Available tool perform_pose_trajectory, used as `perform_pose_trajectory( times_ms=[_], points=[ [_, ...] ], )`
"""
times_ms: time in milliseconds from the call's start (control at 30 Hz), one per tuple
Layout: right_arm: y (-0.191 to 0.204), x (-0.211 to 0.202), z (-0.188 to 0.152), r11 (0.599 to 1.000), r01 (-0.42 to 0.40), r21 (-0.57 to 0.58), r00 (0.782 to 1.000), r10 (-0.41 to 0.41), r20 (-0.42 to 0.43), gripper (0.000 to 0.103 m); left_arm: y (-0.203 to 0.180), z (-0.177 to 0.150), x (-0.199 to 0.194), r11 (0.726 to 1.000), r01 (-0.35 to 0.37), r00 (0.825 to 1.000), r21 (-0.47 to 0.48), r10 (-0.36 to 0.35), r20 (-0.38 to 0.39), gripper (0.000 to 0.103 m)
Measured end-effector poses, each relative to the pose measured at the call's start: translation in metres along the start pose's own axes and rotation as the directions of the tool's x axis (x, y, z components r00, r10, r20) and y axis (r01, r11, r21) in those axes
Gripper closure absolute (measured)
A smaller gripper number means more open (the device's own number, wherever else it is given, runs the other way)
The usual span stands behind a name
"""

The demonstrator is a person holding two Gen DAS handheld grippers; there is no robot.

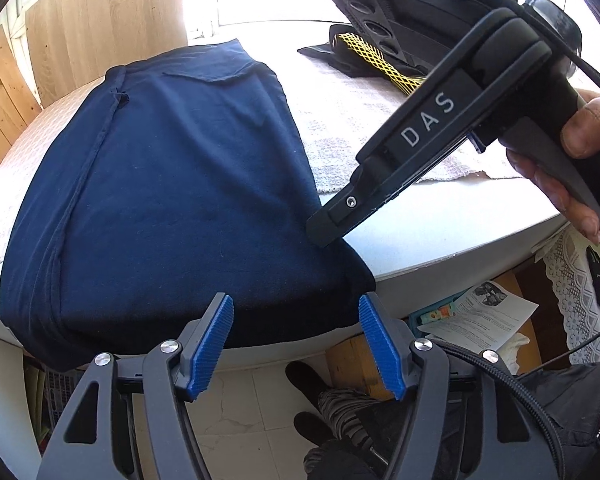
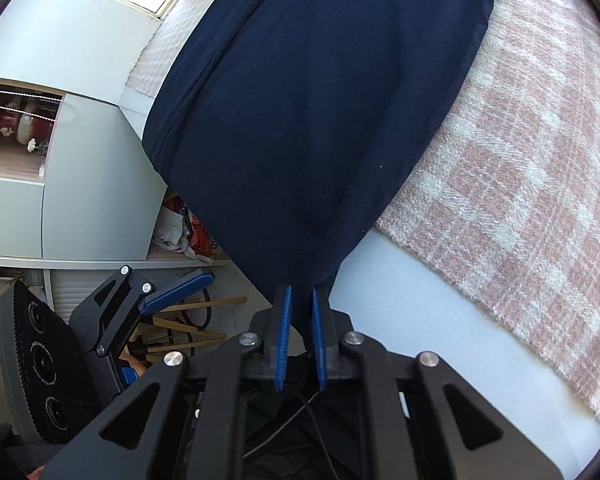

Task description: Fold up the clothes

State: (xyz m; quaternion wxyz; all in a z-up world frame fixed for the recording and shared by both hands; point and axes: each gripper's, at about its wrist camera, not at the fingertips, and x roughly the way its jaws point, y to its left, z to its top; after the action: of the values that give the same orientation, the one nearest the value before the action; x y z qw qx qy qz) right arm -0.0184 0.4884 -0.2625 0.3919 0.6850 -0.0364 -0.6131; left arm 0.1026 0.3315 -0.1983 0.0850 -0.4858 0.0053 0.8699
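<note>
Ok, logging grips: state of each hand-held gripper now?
Left hand-held gripper: open, holding nothing.
Right hand-held gripper: shut on folded navy cotton garment.

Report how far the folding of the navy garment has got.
Done: the navy garment already lies doubled lengthwise on the table, sides tucked in and layered edges showing along one side. In hand: the right gripper is shut on its near corner at the table's edge, while the left gripper hangs open over the near hem, gripping nothing. Left: probably take that hem too and fold the near end toward the far end.
</note>
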Motion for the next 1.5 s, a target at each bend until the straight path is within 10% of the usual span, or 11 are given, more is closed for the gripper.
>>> perform_pose_trajectory(
  times_ms=[300, 500, 600, 1100, 1267, 1400, 1500],
  points=[
    [-0.003, -0.010, 0.013, 0.995, -0.071, 0.066, 0.997, 0.070, 0.012, 0.097, 0.004, 0.010, 0.014, 0.989, 0.103, 0.995, -0.102, -0.104, -0.004, 0.038],
    [0.005, -0.018, 0.000, 0.981, 0.194, 0.002, 0.981, -0.194, 0.021, 0.093, -0.005, 0.007, 0.017, 0.993, 0.087, 0.996, -0.085, -0.089, -0.026, 0.036],
    [0.003, -0.020, -0.003, 0.964, 0.266, 0.004, 0.964, -0.266, 0.022, 0.068, -0.008, 0.012, 0.022, 0.990, 0.090, 0.995, -0.109, -0.095, -0.037, 0.036],
    [-0.027, -0.090, -0.023, 0.969, 0.183, 0.164, 0.946, -0.220, 0.240, 0.056, -0.034, 0.045, 0.052, 0.997, -0.049, 0.984, -0.061, 0.038, -0.172, 0.038],
    [-0.043, -0.110, -0.030, 0.966, 0.156, 0.209, 0.930, -0.214, 0.297, 0.056, -0.042, 0.048, 0.055, 0.995, -0.100, 0.978, -0.009, 0.097, -0.184, 0.049],
    [-0.059, -0.109, -0.039, 0.961, 0.128, 0.247, 0.924, -0.206, 0.322, 0.055, -0.044, 0.054, 0.055, 0.995, -0.103, 0.974, -0.007, 0.100, -0.204, 0.091],
    [-0.061, -0.105, -0.041, 0.961, 0.116, 0.252, 0.923, -0.198, 0.330, 0.055, -0.037, 0.054, 0.054, 0.998, -0.047, 0.973, -0.044, 0.036, -0.226, 0.100]
  ],
)
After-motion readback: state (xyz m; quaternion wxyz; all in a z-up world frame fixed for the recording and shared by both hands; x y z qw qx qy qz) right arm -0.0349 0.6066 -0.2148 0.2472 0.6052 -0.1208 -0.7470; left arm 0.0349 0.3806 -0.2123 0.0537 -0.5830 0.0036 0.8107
